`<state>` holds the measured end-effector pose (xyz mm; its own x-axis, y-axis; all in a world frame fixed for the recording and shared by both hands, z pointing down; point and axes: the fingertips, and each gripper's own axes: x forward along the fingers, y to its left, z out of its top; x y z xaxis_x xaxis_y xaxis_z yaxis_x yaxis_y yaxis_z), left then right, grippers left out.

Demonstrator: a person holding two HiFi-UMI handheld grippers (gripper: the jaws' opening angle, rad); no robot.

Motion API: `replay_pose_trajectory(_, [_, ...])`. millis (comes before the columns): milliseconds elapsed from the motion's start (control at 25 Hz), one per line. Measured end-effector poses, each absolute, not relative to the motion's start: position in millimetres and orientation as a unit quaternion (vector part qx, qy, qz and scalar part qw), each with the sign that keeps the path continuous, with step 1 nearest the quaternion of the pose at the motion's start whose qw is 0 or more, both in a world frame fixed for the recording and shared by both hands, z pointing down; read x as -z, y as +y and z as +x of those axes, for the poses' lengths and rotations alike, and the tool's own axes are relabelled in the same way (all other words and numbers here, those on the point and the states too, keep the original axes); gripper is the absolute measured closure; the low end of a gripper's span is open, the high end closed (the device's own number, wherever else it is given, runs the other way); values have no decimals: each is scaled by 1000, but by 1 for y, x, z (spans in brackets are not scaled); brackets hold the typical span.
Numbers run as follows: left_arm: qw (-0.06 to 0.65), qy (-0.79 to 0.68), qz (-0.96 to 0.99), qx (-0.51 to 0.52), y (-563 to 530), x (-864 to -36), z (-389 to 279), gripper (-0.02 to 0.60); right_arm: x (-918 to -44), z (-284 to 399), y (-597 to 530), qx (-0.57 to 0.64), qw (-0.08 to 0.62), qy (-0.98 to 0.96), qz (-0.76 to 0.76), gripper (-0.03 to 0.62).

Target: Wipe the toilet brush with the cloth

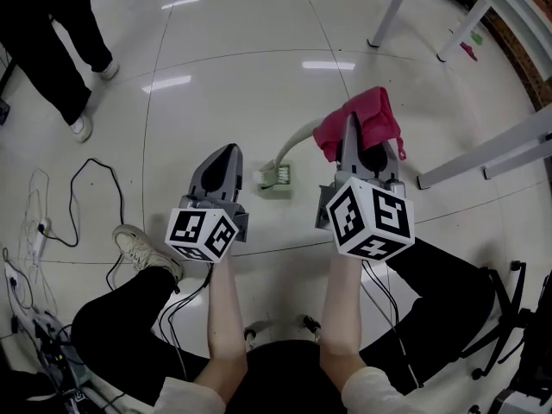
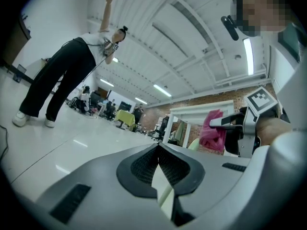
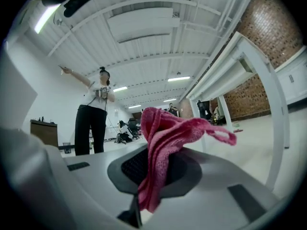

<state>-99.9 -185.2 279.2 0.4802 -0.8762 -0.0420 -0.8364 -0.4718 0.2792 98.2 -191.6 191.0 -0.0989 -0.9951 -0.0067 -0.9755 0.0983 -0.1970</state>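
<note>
- Glossy white floor: the pale green, white-handled toilet brush lay loose between the grippers; wiping could skid it.
- Right gripper pinched the crumpled pink cloth by one fold, which might slip free.
- Left gripper was closed and seemingly empty.

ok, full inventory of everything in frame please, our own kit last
toilet brush: 1, pale green and white, apparently lying on the floor ahead, between the claws
cloth: 1, pink, gripped in the right claw
table legs: several, white, upper right
cables: several, black and white, floor at left
bystander: 1, black trousers, white shoes, upper left
left claw: 1, grey, shut, nothing clearly gripped
right claw: 1, grey, shut on the cloth
marker cubes: 2, black-and-white, one per claw
forearms: 2, behind the cubes
legs: 2, black trousers, bottom
shoe: 1, pale, lower left
</note>
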Motion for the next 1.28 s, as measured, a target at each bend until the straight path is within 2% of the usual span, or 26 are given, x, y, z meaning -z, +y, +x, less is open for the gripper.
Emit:
replay_pose_trajectory(160, [92, -519, 839, 138, -151, -206, -97, 575, -168, 109, -132, 68, 94, 736, -667, 562])
replay_pose_trajectory(280, [78, -536, 827, 152, -98, -172, -96, 575, -191, 92, -88, 71, 40, 746, -661, 562])
replay_pose_trajectory(440, [54, -530, 840, 103, -46, -187, -89, 575, -206, 74, -52, 28, -17, 776, -630, 562])
replay_pose_trajectory(760, [66, -532, 841, 76, 40, -210, -84, 575, -208, 95, 51, 9, 4, 790, -613, 562])
replay_pose_trajectory(1040, [58, -540, 836, 75, 134, -222, -86, 575, -222, 84, 157, 1, 6, 808, -589, 562])
replay_pose_trajectory(1280, [-8, -520, 848, 101, 253, -152, -79, 575, -157, 70, 282, -37, 54, 823, -564, 562])
